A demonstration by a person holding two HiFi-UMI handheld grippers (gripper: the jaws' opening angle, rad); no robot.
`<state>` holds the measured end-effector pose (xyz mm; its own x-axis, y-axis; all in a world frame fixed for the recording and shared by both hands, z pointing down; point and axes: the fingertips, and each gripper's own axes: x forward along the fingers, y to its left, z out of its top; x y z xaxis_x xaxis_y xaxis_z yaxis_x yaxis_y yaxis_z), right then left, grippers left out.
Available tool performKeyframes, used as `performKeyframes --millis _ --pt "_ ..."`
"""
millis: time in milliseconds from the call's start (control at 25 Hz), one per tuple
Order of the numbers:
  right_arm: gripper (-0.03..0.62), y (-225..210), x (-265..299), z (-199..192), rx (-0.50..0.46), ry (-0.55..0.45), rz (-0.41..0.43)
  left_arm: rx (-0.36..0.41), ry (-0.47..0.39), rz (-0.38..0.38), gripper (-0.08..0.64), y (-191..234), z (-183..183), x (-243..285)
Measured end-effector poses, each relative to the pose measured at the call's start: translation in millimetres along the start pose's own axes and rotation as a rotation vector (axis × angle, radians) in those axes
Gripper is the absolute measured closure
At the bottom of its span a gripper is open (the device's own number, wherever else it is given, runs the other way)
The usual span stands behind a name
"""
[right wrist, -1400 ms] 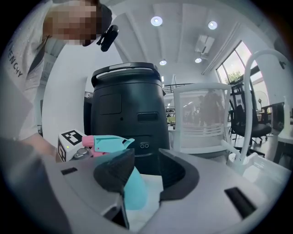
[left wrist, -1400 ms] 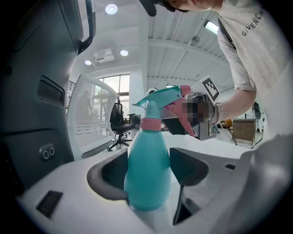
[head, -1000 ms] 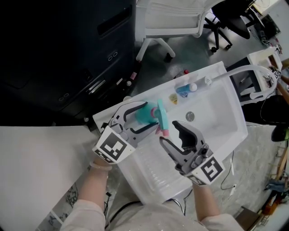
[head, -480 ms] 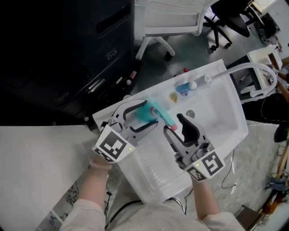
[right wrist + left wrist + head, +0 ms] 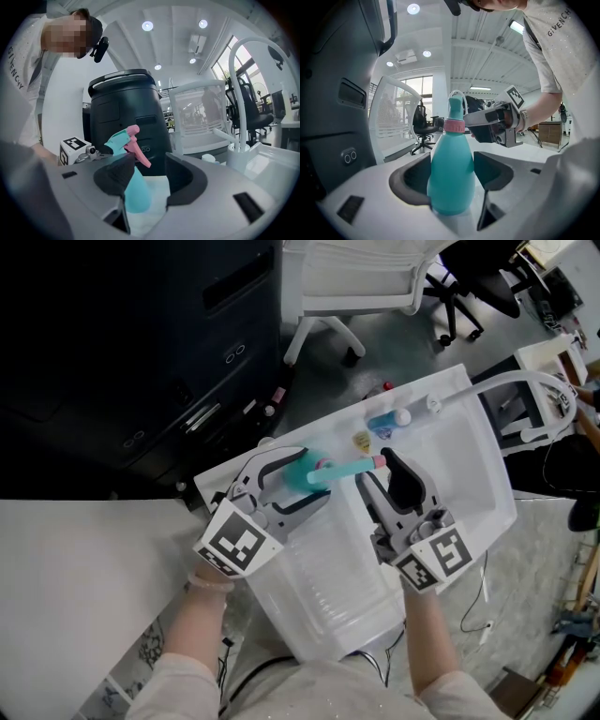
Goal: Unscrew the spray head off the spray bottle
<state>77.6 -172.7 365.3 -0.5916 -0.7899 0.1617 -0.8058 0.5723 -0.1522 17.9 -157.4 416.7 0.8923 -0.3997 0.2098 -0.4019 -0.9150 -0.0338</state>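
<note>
Your left gripper (image 5: 316, 476) is clamped on the spray bottle (image 5: 451, 173) and holds it upright over the sink (image 5: 487, 456). The spray head (image 5: 347, 467) sticks out sideways, straight toward your right gripper (image 5: 373, 465), the nearer one. Its jaws have just been closing around the head but aren't pinching yet, I'd say. Count: one bottle, one head, two grippers.

Spray bottle (image 5: 451, 173) was smooth teal plastic with a soft sheen, its collar (image 5: 454, 125) was matt pink plastic, the sink (image 5: 450, 498) was smooth, glossy white.
</note>
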Motion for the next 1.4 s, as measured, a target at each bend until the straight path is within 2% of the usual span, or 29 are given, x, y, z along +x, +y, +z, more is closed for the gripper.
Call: performKeyframes --millis 240,440,520,600,680,840,1120,1400 --pt "0.396 2 20 11 -0.015 -0.029 -0.008 -0.003 -0.004 0.004 0.270 0 0 -1" --pt "0.396 6 5 7 0.018 -0.029 -0.021 -0.009 -0.007 0.006 0.270 0 0 0" --pt "0.392 17 -4 7 0.070 -0.038 0.030 -0.008 -0.007 0.006 0.270 0 0 0" --pt "0.335 37 -5 9 0.142 -0.051 0.125 -0.009 -0.007 0.008 0.270 1 0 0" --pt "0.313 55 -1 13 0.200 -0.065 0.181 -0.011 -0.007 0.009 0.271 1 0 0" --pt "0.287 67 13 18 0.259 -0.067 0.164 -0.012 -0.007 0.011 0.270 1 -1 -1" --pt "0.347 71 21 9 0.083 0.048 0.118 -0.015 -0.007 0.014 0.270 1 -1 0" --pt "0.350 63 7 5 0.091 0.070 0.121 -0.017 -0.008 0.017 0.270 1 -1 -1"
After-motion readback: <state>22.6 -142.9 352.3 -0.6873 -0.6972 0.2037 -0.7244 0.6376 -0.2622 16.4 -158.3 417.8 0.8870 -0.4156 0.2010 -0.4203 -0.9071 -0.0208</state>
